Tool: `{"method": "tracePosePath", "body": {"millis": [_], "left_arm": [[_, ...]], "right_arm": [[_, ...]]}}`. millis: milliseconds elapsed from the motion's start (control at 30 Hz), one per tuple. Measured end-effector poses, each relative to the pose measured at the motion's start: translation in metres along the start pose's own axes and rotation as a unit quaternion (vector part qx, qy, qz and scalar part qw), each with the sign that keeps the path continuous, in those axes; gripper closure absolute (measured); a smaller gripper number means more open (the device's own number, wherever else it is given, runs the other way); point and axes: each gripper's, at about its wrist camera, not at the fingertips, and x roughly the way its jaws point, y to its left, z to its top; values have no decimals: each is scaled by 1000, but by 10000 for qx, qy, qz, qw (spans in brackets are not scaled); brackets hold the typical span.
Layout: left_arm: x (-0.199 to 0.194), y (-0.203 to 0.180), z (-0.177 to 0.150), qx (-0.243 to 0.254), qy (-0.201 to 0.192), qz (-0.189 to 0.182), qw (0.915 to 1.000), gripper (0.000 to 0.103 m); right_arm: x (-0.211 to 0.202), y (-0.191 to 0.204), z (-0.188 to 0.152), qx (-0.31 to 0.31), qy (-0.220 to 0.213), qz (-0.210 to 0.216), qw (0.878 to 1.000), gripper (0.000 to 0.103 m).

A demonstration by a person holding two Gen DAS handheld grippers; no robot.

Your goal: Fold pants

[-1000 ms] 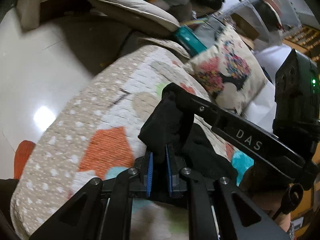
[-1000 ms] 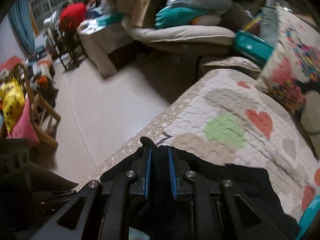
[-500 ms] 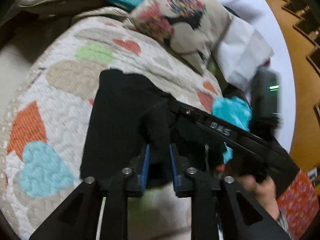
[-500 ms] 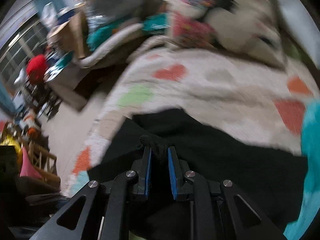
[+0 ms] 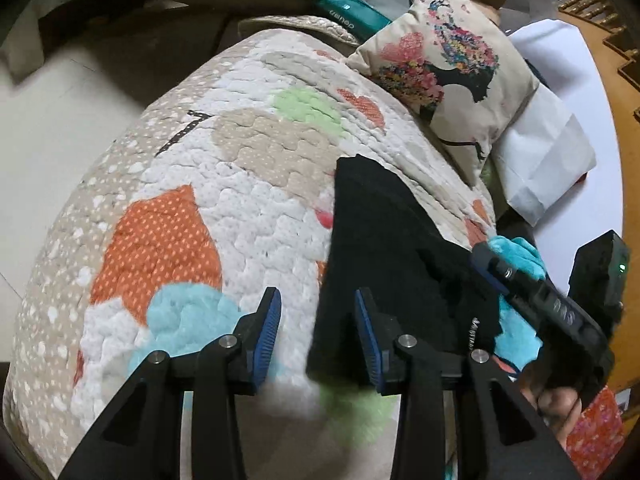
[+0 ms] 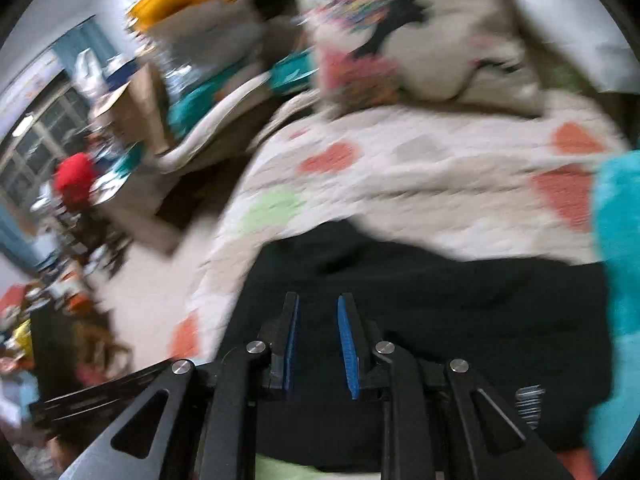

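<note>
The black pants (image 5: 384, 248) lie folded on the heart-patterned quilt (image 5: 224, 184). My left gripper (image 5: 318, 312) is open and empty, its jaws straddling the pants' left edge. The right gripper (image 5: 492, 264) shows at the right of the left wrist view, resting at the pants' right side. In the blurred right wrist view, my right gripper (image 6: 318, 320) is open and empty just above the black pants (image 6: 440, 304), with nothing between its blue pads.
A cushion with a floral print (image 5: 452, 64) lies at the quilt's far right, with a white pillow (image 5: 548, 160) beside it. A teal fluffy cloth (image 5: 516, 252) lies by the pants. The quilt's left edge drops to the tiled floor (image 5: 52, 120).
Both grippers held the black pants and carried a fold over; now both have opened and let go, and the pants lie flat on the quilt.
</note>
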Motion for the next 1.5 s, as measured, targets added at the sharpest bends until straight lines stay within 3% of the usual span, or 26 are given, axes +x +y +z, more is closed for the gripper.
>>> {"method": "tracePosePath", "body": {"millis": [67,133,267,333,400,433,467,567,633,667,700,733,900,1067,1300,1433,1500], "left_arm": [[12,-3,2,31,93,-42,9999,67],[23,-7,-1,69,211,-195,9996,64],[40,-11,-8,159,310,-411,9985,55],[48,-10,-10,53,395,-531,9978,50],[54,-9,-12,34,368,-577,9977,49],[54,-10,-13,87,350,-573,9977,49],[55,-11,-14,151,344,-547,9978,50],[60,-14,-14,265,516,-422,9974,80],[61,-11,-13,162,550,-378,9976,86],[61,-9,-11,80,586,-378,9975,89],[61,-6,-9,-16,618,-381,9974,92],[60,-4,-8,-97,651,-378,9971,92],[50,7,-1,-374,650,-407,9964,94],[23,28,11,-610,477,-350,9964,94],[-13,63,30,-718,-114,305,9969,93],[-15,79,29,-1054,-16,422,9935,93],[-19,84,30,-1198,17,372,9921,93]], "right_arm": [[24,3,-7,-47,455,-227,9987,77],[50,-4,-15,-177,978,-1099,9890,78],[48,8,4,-340,899,-1106,9892,76],[50,23,21,-563,911,-1032,9889,66],[64,38,43,-699,974,-931,9884,41],[71,46,53,-744,1036,-862,9881,38],[83,52,62,-797,1138,-809,9870,38],[124,72,76,-1082,1584,-923,9771,38],[154,78,73,-1270,1951,-1206,9650,38],[168,80,68,-1369,2173,-1409,9561,55],[177,82,63,-1456,2318,-1532,9495,89],[181,84,59,-1478,2365,-1541,9479,89],[168,92,61,-1146,2009,-1248,9649,93],[169,119,67,-1056,1869,-861,9729,93],[204,181,72,-1170,1731,-466,9768,92],[225,177,71,-970,1874,-597,9757,76],[208,167,76,-791,1685,-522,9811,56]]}}
